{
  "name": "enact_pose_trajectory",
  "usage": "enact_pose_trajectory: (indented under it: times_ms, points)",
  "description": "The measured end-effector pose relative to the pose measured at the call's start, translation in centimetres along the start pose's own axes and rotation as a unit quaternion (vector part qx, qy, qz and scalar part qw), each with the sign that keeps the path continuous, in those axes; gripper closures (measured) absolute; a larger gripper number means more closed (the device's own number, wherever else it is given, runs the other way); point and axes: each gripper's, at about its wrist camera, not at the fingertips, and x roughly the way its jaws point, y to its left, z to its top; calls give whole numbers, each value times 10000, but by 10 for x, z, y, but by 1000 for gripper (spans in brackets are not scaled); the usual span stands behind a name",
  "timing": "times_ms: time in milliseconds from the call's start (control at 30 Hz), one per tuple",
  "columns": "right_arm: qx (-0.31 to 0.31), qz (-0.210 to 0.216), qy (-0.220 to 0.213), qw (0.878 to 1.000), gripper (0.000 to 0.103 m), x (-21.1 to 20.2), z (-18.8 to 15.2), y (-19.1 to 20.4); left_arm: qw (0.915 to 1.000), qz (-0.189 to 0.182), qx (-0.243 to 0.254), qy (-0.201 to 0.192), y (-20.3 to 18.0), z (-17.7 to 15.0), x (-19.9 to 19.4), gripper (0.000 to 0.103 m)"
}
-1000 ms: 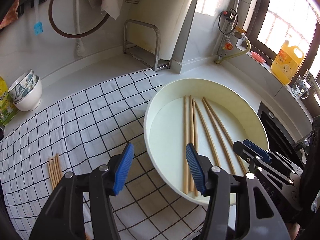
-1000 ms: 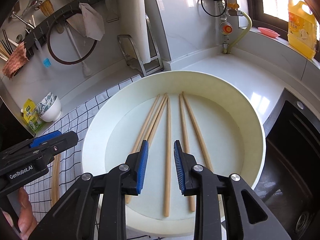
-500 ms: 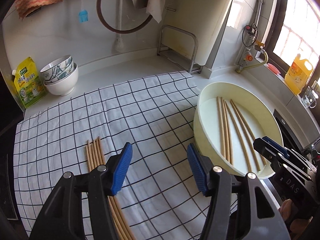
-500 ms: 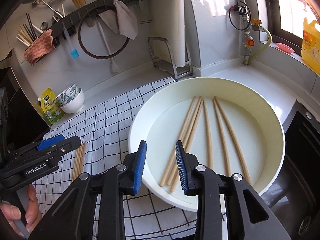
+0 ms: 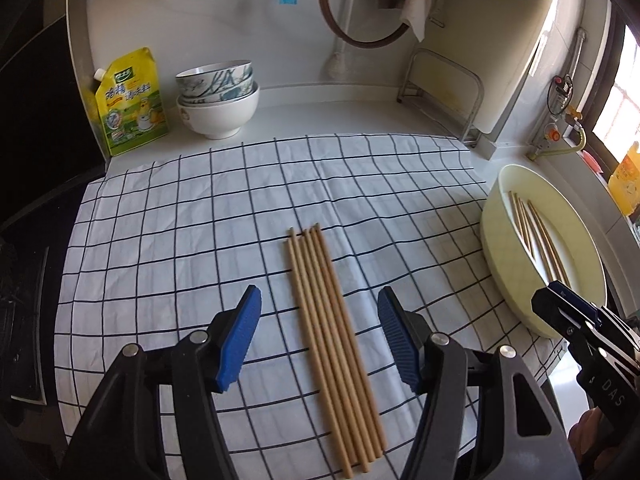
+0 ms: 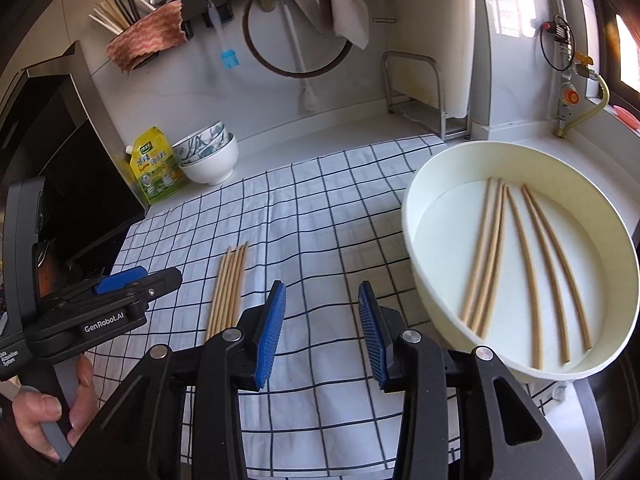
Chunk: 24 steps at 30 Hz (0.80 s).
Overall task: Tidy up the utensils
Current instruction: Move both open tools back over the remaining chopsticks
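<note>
A row of several wooden chopsticks [image 5: 334,340] lies side by side on the checked cloth [image 5: 200,216]; it also shows in the right wrist view [image 6: 230,286]. More chopsticks [image 6: 516,264] lie loose in a cream round basin [image 6: 416,208], seen at the right edge of the left wrist view [image 5: 496,236]. My left gripper [image 5: 318,334] is open and empty, hovering over the row's near half. My right gripper [image 6: 322,330] is open and empty above the cloth, left of the basin.
Stacked bowls [image 5: 218,98] and a yellow detergent pouch [image 5: 130,102] stand at the back left. A metal rack with a cutting board [image 5: 472,92] stands at the back right. A dark sink lies beyond the basin. A wall holder with utensils [image 6: 140,28] hangs above.
Both grippers swung left, away from the basin. My left gripper now sits over the chopstick row on the cloth. My right gripper's jaws opened wider.
</note>
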Motion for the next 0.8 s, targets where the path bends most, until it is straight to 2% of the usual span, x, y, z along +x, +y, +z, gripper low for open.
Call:
enact_pose_trajectory:
  times_ms: [300,800]
  points:
    - [-310,156,339,9988,65,26,-19,33,9994,141,-295,124,40,-24,7,43]
    - [-527,91,637,9965,63,58,-30,48,9986,138,-456,217,56,-40,14,43]
